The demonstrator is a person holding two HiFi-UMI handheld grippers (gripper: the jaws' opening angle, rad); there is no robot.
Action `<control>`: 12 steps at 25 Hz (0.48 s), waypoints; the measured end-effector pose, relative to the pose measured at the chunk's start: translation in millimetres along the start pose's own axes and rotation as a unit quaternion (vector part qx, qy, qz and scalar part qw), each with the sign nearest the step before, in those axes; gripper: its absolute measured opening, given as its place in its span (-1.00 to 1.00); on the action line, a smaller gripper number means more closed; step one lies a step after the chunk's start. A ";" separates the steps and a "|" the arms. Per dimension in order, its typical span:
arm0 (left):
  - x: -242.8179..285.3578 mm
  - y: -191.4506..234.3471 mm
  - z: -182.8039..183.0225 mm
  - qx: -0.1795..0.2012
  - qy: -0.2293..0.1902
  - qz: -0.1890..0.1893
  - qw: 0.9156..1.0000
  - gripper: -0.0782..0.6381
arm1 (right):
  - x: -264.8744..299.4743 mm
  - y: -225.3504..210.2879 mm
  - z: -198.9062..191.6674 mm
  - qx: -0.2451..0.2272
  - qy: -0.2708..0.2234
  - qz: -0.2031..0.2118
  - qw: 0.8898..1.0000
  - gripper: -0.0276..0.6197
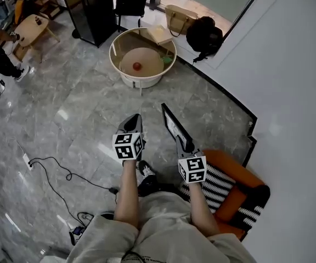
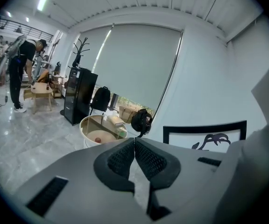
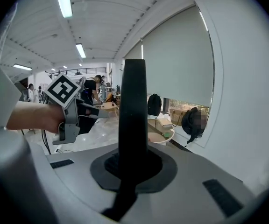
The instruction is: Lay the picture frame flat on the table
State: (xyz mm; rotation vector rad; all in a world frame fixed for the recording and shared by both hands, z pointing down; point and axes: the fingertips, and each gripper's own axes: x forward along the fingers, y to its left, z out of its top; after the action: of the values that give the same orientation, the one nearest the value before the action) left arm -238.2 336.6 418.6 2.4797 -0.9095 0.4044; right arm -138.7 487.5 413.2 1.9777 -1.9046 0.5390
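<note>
The black picture frame (image 1: 174, 125) is held upright and edge-on over the grey floor, with my right gripper (image 1: 184, 144) shut on its near edge. In the right gripper view the frame's edge (image 3: 133, 106) rises as a dark bar from between the jaws. My left gripper (image 1: 134, 119) hovers just left of the frame, shut, with nothing between its pads (image 2: 134, 146). The left gripper view shows the frame's face (image 2: 204, 135) with a dark drawing on white. The round glass-topped table (image 1: 114, 51) stands ahead, apart from both grippers.
A book (image 1: 159, 34) lies on the table, and a red thing sits on its lower shelf. Behind it stand a black cabinet (image 1: 92, 10), a tan bag (image 1: 179, 18) and a black backpack (image 1: 203, 37). An orange striped seat (image 1: 235, 193) is at right. Cables (image 1: 59, 174) trail at left.
</note>
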 end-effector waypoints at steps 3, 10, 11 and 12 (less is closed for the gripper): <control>16.8 -6.8 10.4 0.027 0.008 -0.012 1.000 -0.72 | 10.3 -21.5 6.3 0.024 -0.010 -0.013 1.000 -0.79; 20.2 12.0 29.7 0.043 -0.004 0.017 0.999 -0.72 | 48.2 -42.7 20.0 0.023 -0.022 0.022 0.999 -0.79; 19.9 17.5 31.3 0.042 -0.004 0.027 0.999 -0.72 | 57.2 -48.2 23.4 0.026 -0.023 0.029 0.999 -0.79; 20.1 24.3 32.4 0.040 -0.002 0.038 0.998 -0.72 | 67.3 -53.5 27.2 0.028 -0.024 0.037 0.999 -0.79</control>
State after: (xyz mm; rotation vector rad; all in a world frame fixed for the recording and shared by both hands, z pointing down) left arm -236.0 292.9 407.5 2.5242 -1.0107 0.4700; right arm -82.4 417.8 423.7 1.9796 -2.0190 0.5753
